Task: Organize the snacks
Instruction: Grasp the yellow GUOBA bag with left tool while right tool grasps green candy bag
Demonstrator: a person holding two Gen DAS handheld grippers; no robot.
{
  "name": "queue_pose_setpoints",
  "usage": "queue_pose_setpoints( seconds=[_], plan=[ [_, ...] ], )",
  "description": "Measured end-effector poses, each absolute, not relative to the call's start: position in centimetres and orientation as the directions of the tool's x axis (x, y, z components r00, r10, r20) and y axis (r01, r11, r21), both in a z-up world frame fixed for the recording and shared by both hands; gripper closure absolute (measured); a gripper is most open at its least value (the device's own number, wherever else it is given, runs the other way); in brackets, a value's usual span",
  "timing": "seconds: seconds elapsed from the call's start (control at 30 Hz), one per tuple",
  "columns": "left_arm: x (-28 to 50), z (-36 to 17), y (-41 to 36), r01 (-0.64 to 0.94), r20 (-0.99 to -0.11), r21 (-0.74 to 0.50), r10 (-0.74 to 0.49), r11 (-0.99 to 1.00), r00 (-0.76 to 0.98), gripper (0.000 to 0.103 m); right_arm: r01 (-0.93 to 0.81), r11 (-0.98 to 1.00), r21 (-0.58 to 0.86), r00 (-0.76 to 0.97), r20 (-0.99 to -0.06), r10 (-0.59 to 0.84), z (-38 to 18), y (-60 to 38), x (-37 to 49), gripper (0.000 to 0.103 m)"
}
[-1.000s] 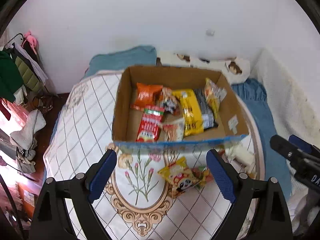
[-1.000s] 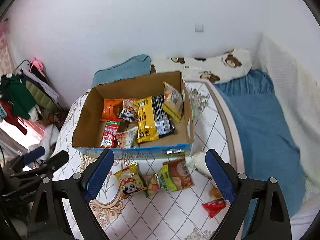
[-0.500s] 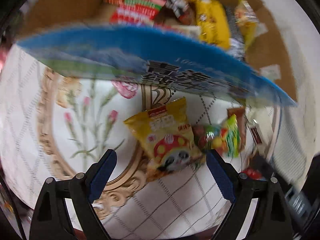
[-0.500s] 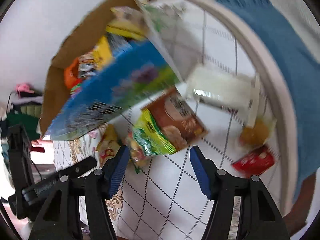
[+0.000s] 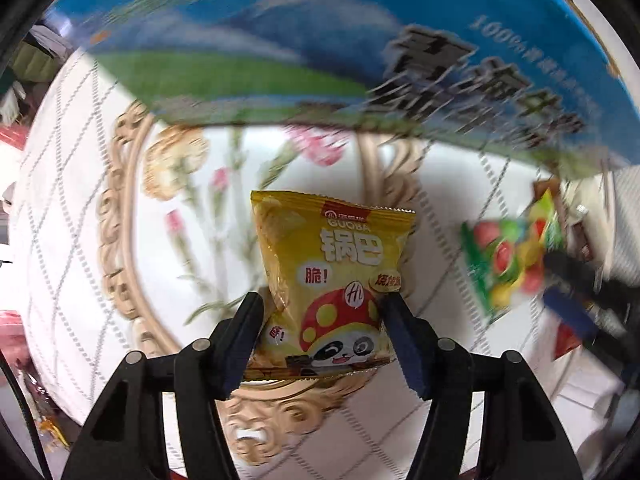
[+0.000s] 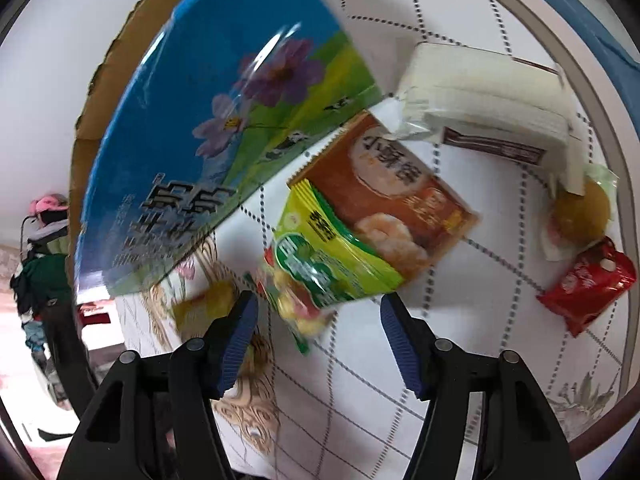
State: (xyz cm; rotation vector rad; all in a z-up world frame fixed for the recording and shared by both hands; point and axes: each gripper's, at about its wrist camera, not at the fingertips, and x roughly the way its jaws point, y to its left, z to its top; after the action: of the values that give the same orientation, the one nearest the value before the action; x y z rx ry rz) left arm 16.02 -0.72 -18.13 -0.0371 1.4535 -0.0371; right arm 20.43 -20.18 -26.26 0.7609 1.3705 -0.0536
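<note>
Two fingers (image 5: pixel 394 320) flank yellow packet (image 5: pixel 328 276) | box print (image 5: pixel 480 76) blurred

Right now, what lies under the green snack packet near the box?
The green snack packet overlaps a brown snack packet, covering its lower corner. A candy packet pokes out beneath its near end. What else it hides on the tablecloth cannot be seen.

I see a white tablecloth (image 5: pixel 72 240) with a dotted diamond lattice and a gold frame ornament with pink flowers printed on it. It covers a round table whose pale rim (image 6: pixel 618 168) shows at the right. Beyond that rim lies blue bedding (image 6: pixel 592 12). At the far left, dark and green clothes (image 6: pixel 40 272) hang, with something pink (image 6: pixel 50 202) above them.
</note>
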Motion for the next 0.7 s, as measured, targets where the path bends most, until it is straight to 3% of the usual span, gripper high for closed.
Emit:
queue_pose_setpoints(
  seconds=[0.2,0.33,0.6,0.7],
  plan=[
    [14.9,-18.2,1.7,-0.046,-0.99,-0.092,-0.086,0.995,0.115,0.041,0.379,0.884,0.273,0.204,-0.957,0.208,-27.0,-16.2,23.8,0.029],
    [15.0,-18.3,2.6,-0.044,-0.989,-0.116,-0.111,0.992,0.102,0.039,0.121,0.981,0.149,0.175,-0.976,0.126,-26.9,-12.6,23.8,0.041],
    [16.2,-20.5,2.2,0.009,-0.991,-0.109,-0.11,0.994,0.077,0.035,-0.157,0.985,0.066,0.045,-0.996,0.074,-27.5,-10.2,19.9,0.043],
    [15.2,-20.3,1.5,0.036,-0.991,-0.105,-0.108,0.994,0.082,0.043,-0.181,0.981,0.073,0.012,-0.997,0.076,-27.9,-9.8,18.5,0.043]
  ],
)
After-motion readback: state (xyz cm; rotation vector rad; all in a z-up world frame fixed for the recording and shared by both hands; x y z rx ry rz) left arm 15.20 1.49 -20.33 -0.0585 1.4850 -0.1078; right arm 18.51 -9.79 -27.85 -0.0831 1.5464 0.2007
